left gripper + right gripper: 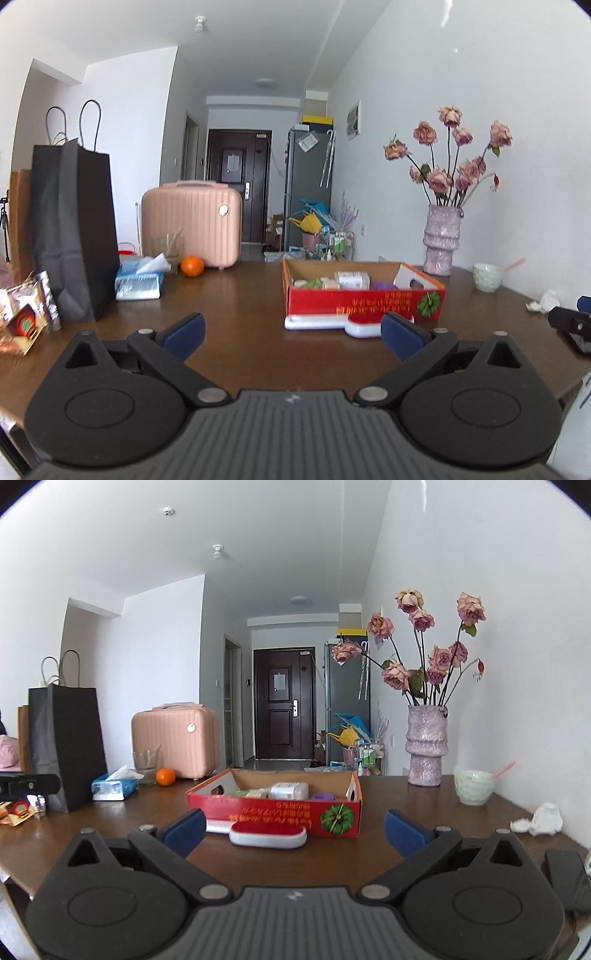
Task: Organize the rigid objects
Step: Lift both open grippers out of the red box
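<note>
Both tools hang spread and empty over the brown wooden table (240,295): the left tool (291,334) and the right tool (293,829). The red cardboard box (273,810) sits mid-table; its walls hide most of the contents, only a white bottle (290,791) and a purple piece showing. Just before it lies a red-topped white brush (267,834), partly masking a flat white object whose shape stays unclear.

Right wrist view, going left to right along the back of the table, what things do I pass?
Black paper bag → tissue pack → orange → red cardboard box → pink vase → green cup → crumpled tissue.
</note>
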The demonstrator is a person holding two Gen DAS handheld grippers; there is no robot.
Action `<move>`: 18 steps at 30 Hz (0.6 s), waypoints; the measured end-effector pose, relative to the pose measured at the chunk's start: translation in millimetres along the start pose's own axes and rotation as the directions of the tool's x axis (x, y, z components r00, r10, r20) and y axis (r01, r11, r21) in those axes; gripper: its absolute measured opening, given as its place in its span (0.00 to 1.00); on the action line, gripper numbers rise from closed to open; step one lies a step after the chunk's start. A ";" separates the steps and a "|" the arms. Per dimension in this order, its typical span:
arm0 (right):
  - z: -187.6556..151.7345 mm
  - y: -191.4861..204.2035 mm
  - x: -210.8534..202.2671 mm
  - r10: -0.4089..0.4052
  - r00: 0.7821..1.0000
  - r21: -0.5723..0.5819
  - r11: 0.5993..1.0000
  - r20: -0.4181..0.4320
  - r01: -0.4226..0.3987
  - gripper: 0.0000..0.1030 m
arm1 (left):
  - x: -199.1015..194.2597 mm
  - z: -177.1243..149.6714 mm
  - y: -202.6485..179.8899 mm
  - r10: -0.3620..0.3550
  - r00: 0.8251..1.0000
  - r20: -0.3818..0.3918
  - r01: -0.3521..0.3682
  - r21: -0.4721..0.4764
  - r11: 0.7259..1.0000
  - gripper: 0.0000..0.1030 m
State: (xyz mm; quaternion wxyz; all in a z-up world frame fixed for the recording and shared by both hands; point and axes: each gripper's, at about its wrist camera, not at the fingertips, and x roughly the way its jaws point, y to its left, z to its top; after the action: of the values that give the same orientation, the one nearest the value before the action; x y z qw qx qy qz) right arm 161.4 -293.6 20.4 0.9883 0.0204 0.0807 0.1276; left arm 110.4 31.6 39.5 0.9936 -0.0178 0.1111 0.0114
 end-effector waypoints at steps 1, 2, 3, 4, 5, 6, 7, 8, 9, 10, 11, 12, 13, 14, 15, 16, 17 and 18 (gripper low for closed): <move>-5.2 0.9 -9.0 0.007 1.000 0.014 1.000 -0.005 -0.007 1.00 | -7.7 -4.7 1.2 0.006 1.000 -0.002 -0.006 0.005 1.000 1.00; -9.6 2.0 -17.2 0.019 1.000 0.023 1.000 -0.012 -0.019 1.00 | -14.8 -9.1 1.5 0.012 1.000 -0.004 -0.012 0.005 1.000 1.00; -13.6 3.4 -24.0 0.030 0.999 0.027 0.999 -0.019 -0.030 1.00 | -20.3 -12.9 1.9 0.010 1.000 -0.007 -0.010 -0.004 1.000 1.00; -17.9 4.9 -29.3 0.041 0.999 0.030 0.999 -0.030 -0.040 1.00 | -23.3 -15.5 1.8 -0.003 1.000 -0.013 0.003 -0.015 1.000 1.00; -21.3 5.5 -32.6 0.051 0.998 0.038 0.998 -0.042 -0.050 1.00 | -23.8 -16.3 0.4 -0.015 1.000 -0.021 0.015 -0.024 1.000 1.00; -24.8 5.8 -33.9 0.056 0.997 0.050 0.997 -0.052 -0.054 1.00 | -21.4 -16.0 -1.9 -0.021 0.999 -0.030 0.020 -0.029 0.999 1.00; -27.7 6.2 -33.7 0.056 0.997 0.065 0.997 -0.062 -0.052 1.00 | -19.1 -16.6 -3.6 -0.023 0.999 -0.036 0.021 -0.033 0.999 1.00; -29.8 6.2 -31.7 0.053 0.996 0.081 0.996 -0.071 -0.047 1.00 | -17.0 -18.1 -4.8 -0.024 0.999 -0.038 0.022 -0.038 0.999 1.00; -31.4 5.6 -29.6 0.051 0.996 0.095 0.995 -0.076 -0.043 1.00 | -13.3 -20.4 -6.2 -0.029 0.999 -0.046 0.027 -0.040 0.999 1.00; -33.0 5.1 -27.4 0.051 0.996 0.104 0.994 -0.079 -0.042 1.00 | -8.4 -22.6 -7.2 -0.034 0.997 -0.064 0.032 -0.038 0.999 1.00; -34.5 4.8 -24.5 0.050 0.995 0.106 0.994 -0.086 -0.041 1.00 | -3.2 -25.8 -7.1 -0.036 0.995 -0.088 0.033 -0.037 0.999 1.00; -35.7 4.7 -21.3 0.043 0.995 0.103 0.994 -0.093 -0.033 1.00 | 1.8 -28.9 -6.1 -0.037 0.993 -0.109 0.033 -0.037 0.999 1.00; -37.1 4.6 -18.1 0.033 0.994 0.100 0.995 -0.100 -0.023 1.00 | 5.9 -31.6 -5.3 -0.035 0.992 -0.125 0.031 -0.039 0.999 1.00; -38.8 4.7 -15.2 0.027 0.994 0.098 0.995 -0.109 -0.016 1.00 | 9.6 -33.2 -4.4 -0.033 0.990 -0.139 0.027 -0.043 0.999 1.00; -40.1 4.3 -12.2 0.026 0.993 0.100 0.995 -0.117 -0.015 1.00 | 12.5 -34.5 -2.6 -0.031 0.988 -0.150 0.024 -0.047 0.999 1.00; -41.4 3.8 -9.4 0.031 0.992 0.104 0.994 -0.123 -0.018 1.00 | 15.3 -35.2 -0.9 -0.030 0.987 -0.156 0.022 -0.050 0.999 1.00; -42.4 3.8 -6.7 0.033 0.991 0.107 0.994 -0.130 -0.020 1.00 | 17.9 -35.5 0.4 -0.026 0.986 -0.162 0.018 -0.049 0.999 1.00; -43.3 3.5 -3.6 0.034 0.990 0.107 0.994 -0.138 -0.020 1.00 | 20.7 -35.4 1.5 -0.021 0.986 -0.166 0.014 -0.046 0.999 1.00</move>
State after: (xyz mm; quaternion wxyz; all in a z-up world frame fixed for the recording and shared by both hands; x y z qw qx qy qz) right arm 150.0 -290.2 -21.6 0.9760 0.0647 0.1559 0.1377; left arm 122.7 32.2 0.4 0.9802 -0.0419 0.1935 0.0037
